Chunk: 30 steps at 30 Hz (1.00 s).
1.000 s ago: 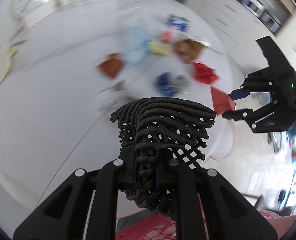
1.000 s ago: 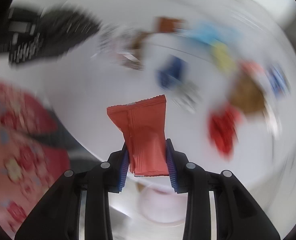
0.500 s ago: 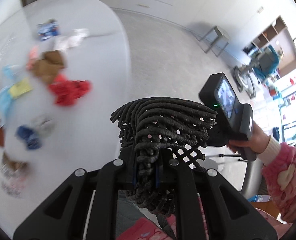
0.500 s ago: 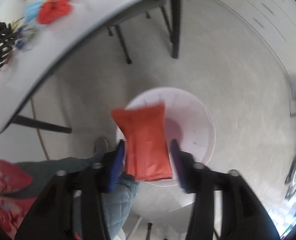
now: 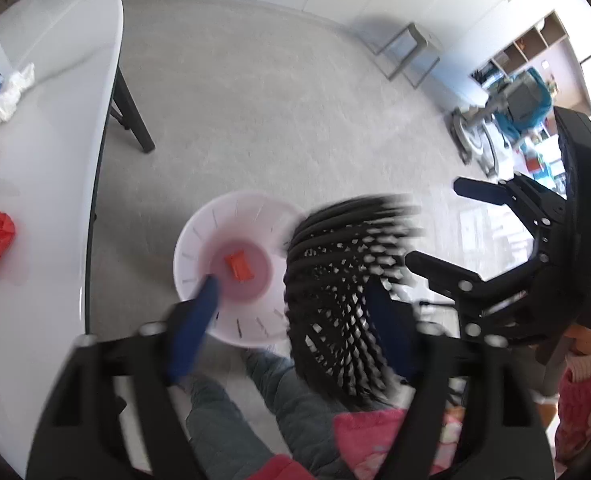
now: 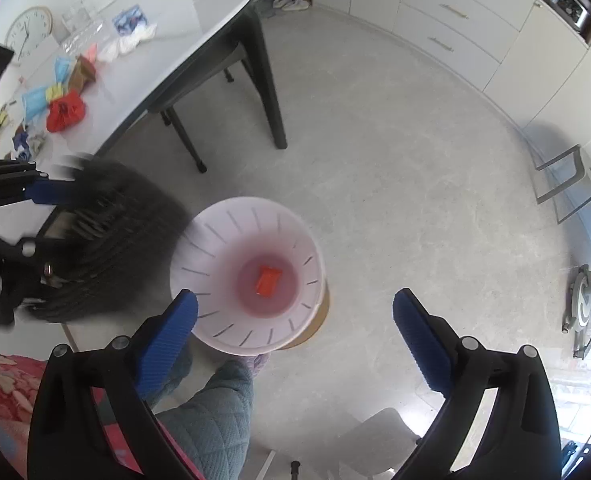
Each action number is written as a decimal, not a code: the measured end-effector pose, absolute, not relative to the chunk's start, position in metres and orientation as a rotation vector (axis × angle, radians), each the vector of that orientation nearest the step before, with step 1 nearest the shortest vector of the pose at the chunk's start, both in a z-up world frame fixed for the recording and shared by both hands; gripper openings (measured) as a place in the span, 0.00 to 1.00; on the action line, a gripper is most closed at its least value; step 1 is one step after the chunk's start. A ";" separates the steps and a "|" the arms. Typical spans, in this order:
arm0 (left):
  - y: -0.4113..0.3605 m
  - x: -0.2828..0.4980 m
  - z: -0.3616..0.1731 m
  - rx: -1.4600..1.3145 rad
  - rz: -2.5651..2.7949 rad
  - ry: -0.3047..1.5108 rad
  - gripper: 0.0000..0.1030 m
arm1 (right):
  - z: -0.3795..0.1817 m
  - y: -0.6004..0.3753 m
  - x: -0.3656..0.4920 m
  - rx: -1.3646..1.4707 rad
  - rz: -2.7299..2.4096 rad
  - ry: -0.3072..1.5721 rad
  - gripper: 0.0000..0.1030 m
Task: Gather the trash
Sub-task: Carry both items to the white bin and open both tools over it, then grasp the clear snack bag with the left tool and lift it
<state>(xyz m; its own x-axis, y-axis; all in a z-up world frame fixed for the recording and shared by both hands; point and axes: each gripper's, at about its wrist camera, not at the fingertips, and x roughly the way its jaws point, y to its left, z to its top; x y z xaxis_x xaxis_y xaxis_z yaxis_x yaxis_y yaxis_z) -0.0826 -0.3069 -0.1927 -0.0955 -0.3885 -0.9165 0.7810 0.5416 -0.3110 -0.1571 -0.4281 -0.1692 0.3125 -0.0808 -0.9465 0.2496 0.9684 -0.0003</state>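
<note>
Right gripper (image 6: 295, 312) gapes wide above the bin (image 6: 215, 308); left gripper (image 5: 291, 312), blurred, spreads beside black mesh (image 5: 343, 280).

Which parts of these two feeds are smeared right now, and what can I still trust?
Left wrist view: the mesh and left tool are motion-blurred; floor, bin and right tool read sharper. Right wrist view: sharp on the wrapper, smeared only at the mesh.
</note>
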 end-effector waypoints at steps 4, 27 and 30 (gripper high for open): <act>-0.304 -0.084 -0.177 0.348 -0.999 1.338 0.87 | -0.154 -0.432 -0.160 0.171 -0.223 1.190 0.97; -0.138 -0.023 -0.106 0.178 -0.655 1.187 0.88 | -0.087 -0.338 -0.095 0.130 -0.134 1.023 0.98; -0.116 -0.018 -0.103 0.174 -0.632 1.176 0.88 | -0.083 -0.320 -0.089 0.113 -0.127 1.022 0.98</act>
